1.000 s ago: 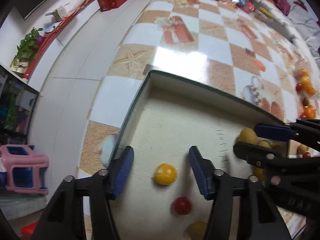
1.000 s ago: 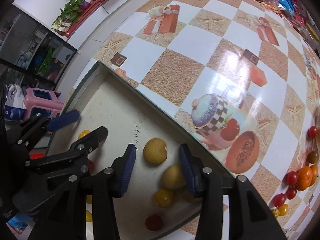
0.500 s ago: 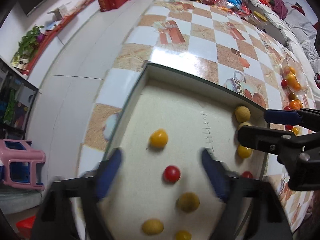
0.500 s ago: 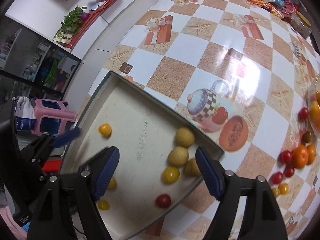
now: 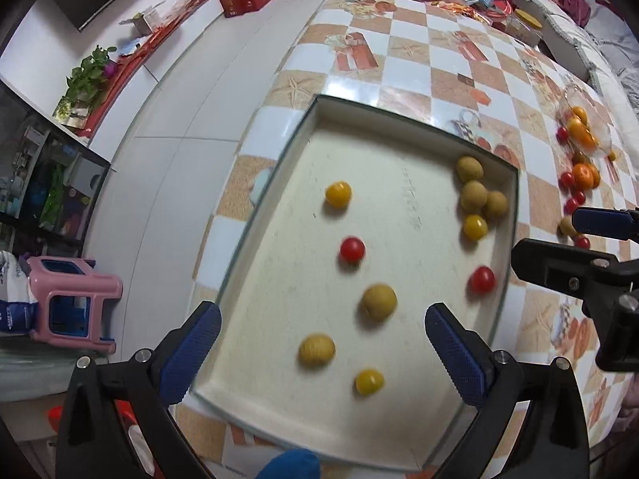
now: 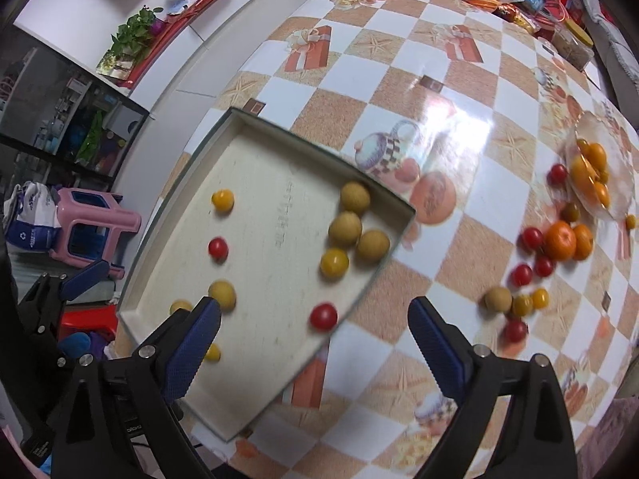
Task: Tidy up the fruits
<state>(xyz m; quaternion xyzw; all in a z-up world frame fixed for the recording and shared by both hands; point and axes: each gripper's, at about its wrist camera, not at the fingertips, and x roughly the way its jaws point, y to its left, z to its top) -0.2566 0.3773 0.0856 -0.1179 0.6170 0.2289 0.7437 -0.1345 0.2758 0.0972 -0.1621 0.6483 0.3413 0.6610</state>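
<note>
Opening tongs (image 5: 321,353), tray (image 5: 403,127) lengthwise ahead

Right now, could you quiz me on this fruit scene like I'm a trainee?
1. True or false: the left gripper holds a fruit.
2. How many red cherry tomatoes lie inside the shallow box?
A) one B) two C) four
3. Fill in: the mandarin on the checkered tablecloth sits ____ the box.

Key
1. False. Its jaws are opening with nothing between the pads; the right gripper is opening too, also empty.
2. B: one cherry tomato near the middle, another cherry tomato by the right wall.
3. Outside, among loose tomatoes near the glass dish.
</note>
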